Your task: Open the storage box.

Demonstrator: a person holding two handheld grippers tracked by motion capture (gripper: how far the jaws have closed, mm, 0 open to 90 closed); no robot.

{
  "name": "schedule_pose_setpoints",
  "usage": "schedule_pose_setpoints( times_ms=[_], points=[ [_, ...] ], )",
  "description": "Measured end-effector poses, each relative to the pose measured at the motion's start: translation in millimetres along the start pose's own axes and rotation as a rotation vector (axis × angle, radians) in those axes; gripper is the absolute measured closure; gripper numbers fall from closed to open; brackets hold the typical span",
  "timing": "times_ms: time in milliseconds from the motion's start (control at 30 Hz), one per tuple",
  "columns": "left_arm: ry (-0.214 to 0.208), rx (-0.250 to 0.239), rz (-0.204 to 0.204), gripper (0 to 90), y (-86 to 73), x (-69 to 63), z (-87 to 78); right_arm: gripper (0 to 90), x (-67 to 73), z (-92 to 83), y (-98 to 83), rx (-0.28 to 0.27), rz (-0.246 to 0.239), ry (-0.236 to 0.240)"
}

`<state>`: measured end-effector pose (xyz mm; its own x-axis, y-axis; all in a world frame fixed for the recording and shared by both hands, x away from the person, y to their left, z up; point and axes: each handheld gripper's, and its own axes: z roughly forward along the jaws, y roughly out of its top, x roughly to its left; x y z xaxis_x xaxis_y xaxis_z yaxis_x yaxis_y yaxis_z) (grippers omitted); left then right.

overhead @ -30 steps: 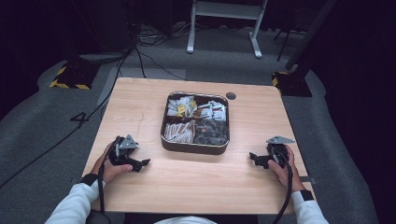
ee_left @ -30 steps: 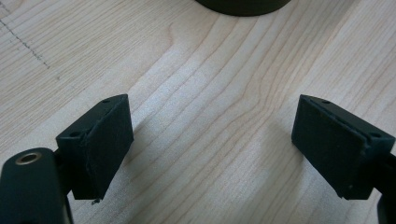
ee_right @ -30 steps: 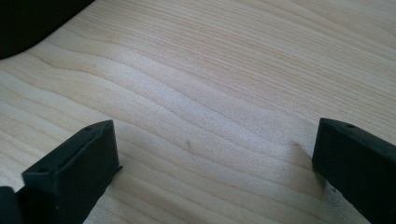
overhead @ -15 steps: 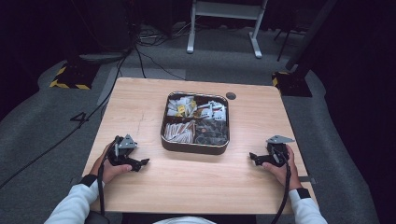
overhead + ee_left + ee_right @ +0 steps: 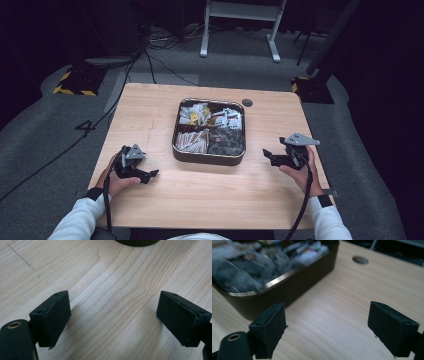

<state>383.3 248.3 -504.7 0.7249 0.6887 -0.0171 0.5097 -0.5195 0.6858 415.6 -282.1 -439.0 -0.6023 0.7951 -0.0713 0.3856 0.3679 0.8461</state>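
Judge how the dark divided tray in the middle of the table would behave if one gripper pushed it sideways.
The tray is wide, low and flat-bottomed, so it would probably slide rather than tip. Its four compartments look full, so it is likely fairly heavy. The small loose packets inside may shift if it is pushed sharply.

From my seat the high view is uneven: the wooden table (image 5: 150, 120) sits in a pool of overhead light while the floor and the upper corners of the frame fall nearly black. The picture is soft, with little fine detail in the tray (image 5: 209, 158) at centre frame. In the left gripper view the wood grain is sharp and evenly lit; soft shadows spread inward from each jaw at the lower left and lower right. In the right gripper view I see the tray (image 5: 287, 287) at upper left smeared and out of focus, with a bright glint along its rim.
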Motion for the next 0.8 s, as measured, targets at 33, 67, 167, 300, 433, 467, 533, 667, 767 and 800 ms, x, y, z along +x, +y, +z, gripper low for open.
schedule_pose_setpoints(
  times_ms=[33, 67, 167, 300, 433, 467, 533, 667, 767, 800],
  points=[
    [0.000, -0.001, 0.000, 12.6, 0.0, 0.0, 0.0, 18.3, 2.5, 0.0, 7.7, -0.015, -0.008, 0.005],
    [0.000, 0.000, 0.000, 12.6, 0.0, 0.0, 0.0, 18.4, 4.7, 0.7, 15.7, -0.027, -0.016, 0.012],
    [0.000, 0.000, 0.000, 12.6, 0.0, 0.0, 0.0, 18.8, 12.9, 5.4, 38.4, -0.063, -0.036, 0.044],
    [0.000, 0.002, -0.002, 12.6, -0.8, 0.0, -0.8, 19.5, 25.3, 18.5, 60.3, -0.065, -0.074, 0.079],
    [-0.001, 0.002, -0.004, 12.6, -2.1, 0.1, -2.0, 20.5, 34.6, 31.8, 74.3, -0.046, -0.101, 0.104],
    [-0.001, 0.001, -0.004, 12.6, -2.3, 0.1, -2.1, 21.2, 36.9, 34.8, 76.7, -0.045, -0.113, 0.109],
    [-0.001, 0.001, -0.005, 12.6, -2.4, 0.1, -2.2, 21.2, 41.1, 40.7, 80.9, -0.035, -0.124, 0.122],
    [-0.001, 0.001, -0.005, 12.6, -2.4, 0.1, -2.2, 22.2, 50.0, 51.5, 87.8, -0.024, -0.148, 0.148],
    [-0.001, 0.001, -0.005, 12.6, -2.5, 0.1, -2.2, 22.9, 56.2, 59.6, 92.6, -0.024, -0.158, 0.163],
    [-0.003, 0.001, -0.005, 12.6, -2.4, 0.2, -2.2, 23.7, 58.1, 62.0, 94.1, -0.025, -0.164, 0.163]
  ],
)
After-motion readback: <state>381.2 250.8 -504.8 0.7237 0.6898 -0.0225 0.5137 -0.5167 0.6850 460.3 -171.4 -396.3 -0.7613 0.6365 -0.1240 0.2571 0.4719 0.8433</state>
